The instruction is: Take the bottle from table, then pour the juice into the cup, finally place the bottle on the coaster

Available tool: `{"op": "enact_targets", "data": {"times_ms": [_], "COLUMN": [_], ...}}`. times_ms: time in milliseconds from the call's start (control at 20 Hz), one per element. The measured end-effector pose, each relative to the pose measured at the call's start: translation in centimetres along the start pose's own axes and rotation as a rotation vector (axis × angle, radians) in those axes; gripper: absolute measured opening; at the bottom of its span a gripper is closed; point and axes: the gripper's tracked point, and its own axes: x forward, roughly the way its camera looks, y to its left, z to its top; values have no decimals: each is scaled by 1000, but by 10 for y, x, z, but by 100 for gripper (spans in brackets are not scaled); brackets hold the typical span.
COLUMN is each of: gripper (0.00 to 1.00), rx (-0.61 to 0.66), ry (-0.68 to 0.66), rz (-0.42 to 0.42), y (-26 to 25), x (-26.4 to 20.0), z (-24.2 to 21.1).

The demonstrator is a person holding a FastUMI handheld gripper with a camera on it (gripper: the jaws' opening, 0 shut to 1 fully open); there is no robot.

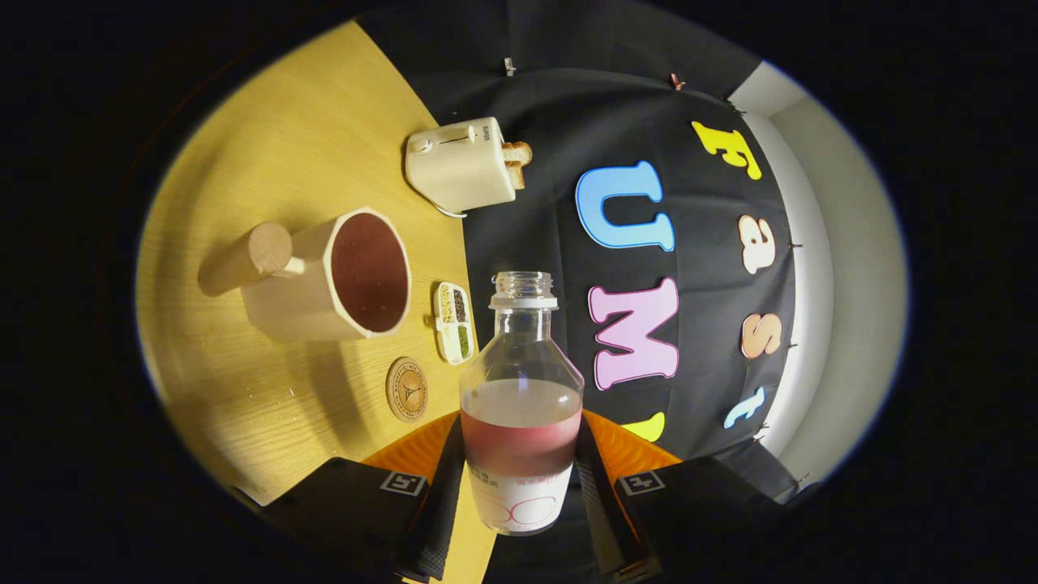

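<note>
The bottle (521,405) is held between the two fingers of the gripper (519,478), which are pressed against its sides at the level of the reddish juice and the label. The cap is off, and the open neck is seen beyond the fingers. The bottle is lifted clear of the table (268,162), and the whole view is rolled, so that the tabletop appears tilted to one side of the bottle. Roughly the lower half of the bottle is filled with juice; the upper part is clear.

Nearest the bottle, on the table, a round wooden coaster (406,389) is seen, with nothing on it. Just beyond the coaster a small divided dish (454,321) of grains or seeds is set. Farther from the bottle, past the coaster, a pale cup (340,280) with a thick wooden handle is found, its inside dark. Well beyond the dish, a cream toaster (461,166) with a slice of bread (516,159) in it is placed at the table's far edge.
</note>
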Motion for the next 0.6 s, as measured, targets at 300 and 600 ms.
{"op": "enact_targets", "data": {"times_ms": [300,600], "gripper": [70,70], "rx": [-125,-226], "ry": [-8,-25], "rz": [18,23], "y": [14,19], "x": [6,9], "z": [-3,-3]}}
